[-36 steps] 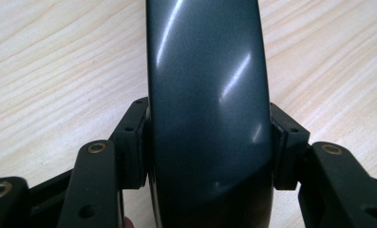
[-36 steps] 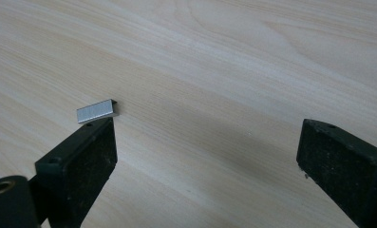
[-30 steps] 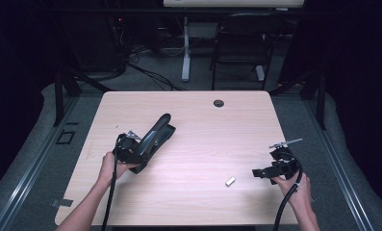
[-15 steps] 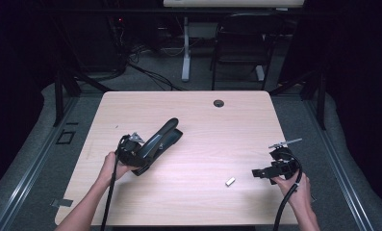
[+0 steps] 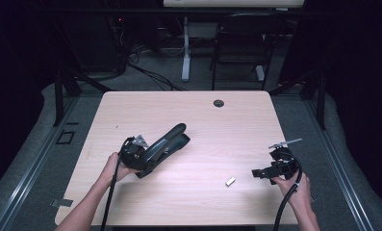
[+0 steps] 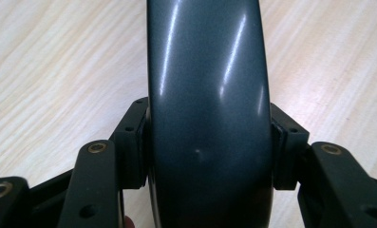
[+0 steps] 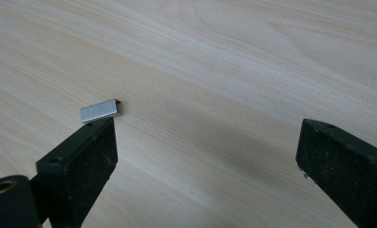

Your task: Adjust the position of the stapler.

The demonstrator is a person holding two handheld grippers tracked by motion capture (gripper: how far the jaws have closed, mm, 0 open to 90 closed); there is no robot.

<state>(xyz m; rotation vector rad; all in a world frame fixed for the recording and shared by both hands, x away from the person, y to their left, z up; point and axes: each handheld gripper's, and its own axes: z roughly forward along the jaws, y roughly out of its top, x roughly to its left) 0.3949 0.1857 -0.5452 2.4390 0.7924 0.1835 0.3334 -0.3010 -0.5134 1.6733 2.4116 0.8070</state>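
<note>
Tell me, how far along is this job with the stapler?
Done: the left gripper is shut on the stapler, whose top arm is raised. In hand: the right gripper hovers open over the table, with the staple strip lying flat just past one jaw. Left, as it looks: picking up that strip and probably loading it into the stapler; neither has started.

A dim lab or recording studio: a bare wooden table (image 5: 188, 120) on grey carpet, black rig frames at nine and three o'clock, cables (image 5: 150, 74) and a chair (image 5: 239, 48) at twelve.
</note>
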